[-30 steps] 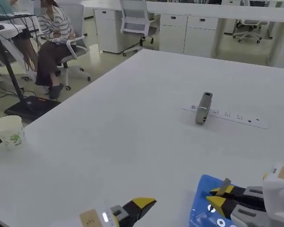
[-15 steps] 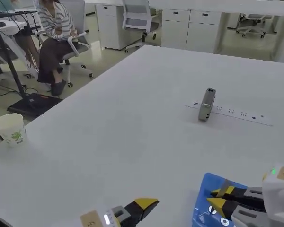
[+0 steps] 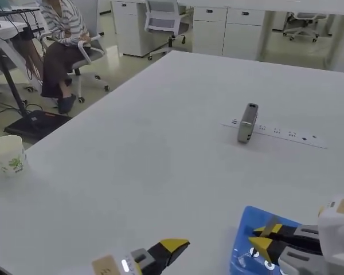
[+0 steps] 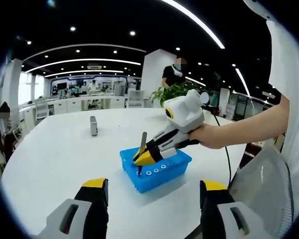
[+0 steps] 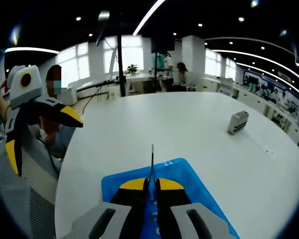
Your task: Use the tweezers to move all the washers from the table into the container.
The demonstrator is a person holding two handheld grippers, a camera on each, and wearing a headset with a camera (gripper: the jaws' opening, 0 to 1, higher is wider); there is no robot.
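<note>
Pinching a slim metal pair of tweezers [image 4: 142, 142], the right gripper [image 4: 142, 158] has its yellow-tipped jaws pressed on them above a shallow blue plastic container [image 4: 177, 167] on the white table [image 3: 160, 172]; the tips point down toward small pale washers [image 4: 156, 170] lying inside; the left gripper [image 4: 153, 186] faces the container, jaws spread wide.

Bright, even ceiling light, soft shadows; gripper views bend at edges.

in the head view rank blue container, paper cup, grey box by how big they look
Blue container, nearest the camera.
Then paper cup and grey box, too alike to rank.
</note>
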